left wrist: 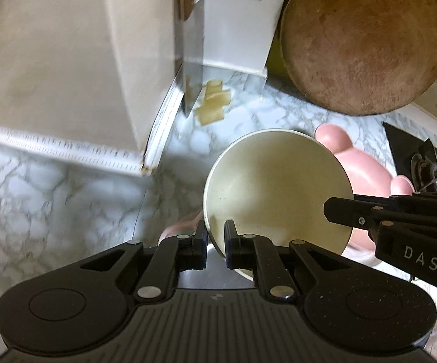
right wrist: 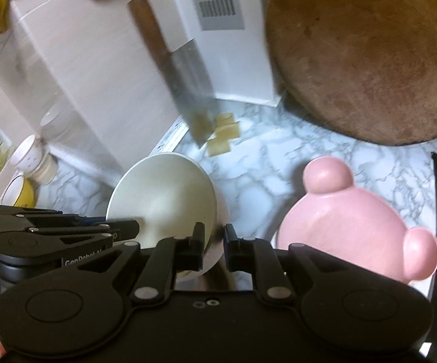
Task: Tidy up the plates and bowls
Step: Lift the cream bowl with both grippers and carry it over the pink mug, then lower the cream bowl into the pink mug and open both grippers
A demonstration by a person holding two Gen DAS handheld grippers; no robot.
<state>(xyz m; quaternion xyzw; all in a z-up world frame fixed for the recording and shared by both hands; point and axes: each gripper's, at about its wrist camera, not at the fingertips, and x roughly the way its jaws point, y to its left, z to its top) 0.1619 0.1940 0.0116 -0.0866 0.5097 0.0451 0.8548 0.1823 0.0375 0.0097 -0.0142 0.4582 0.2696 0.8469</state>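
The cream bowl [left wrist: 276,187] is held tilted above the marble bench [left wrist: 67,199], its rim clamped between the fingers of the left gripper [left wrist: 215,242]; nothing is seen inside it; its surface is matte and plain. The right gripper [right wrist: 214,242] is at the opposite rim, fingers nearly closed; contact with the rim cannot be confirmed. A pink bear-shaped dish [right wrist: 354,227], empty, is noted beside it; a round wooden board [right wrist: 366,57] is leaned behind.

Both claws [left wrist: 215,242] [right wrist: 214,243] are matte black, with silver rivets and white lettering.
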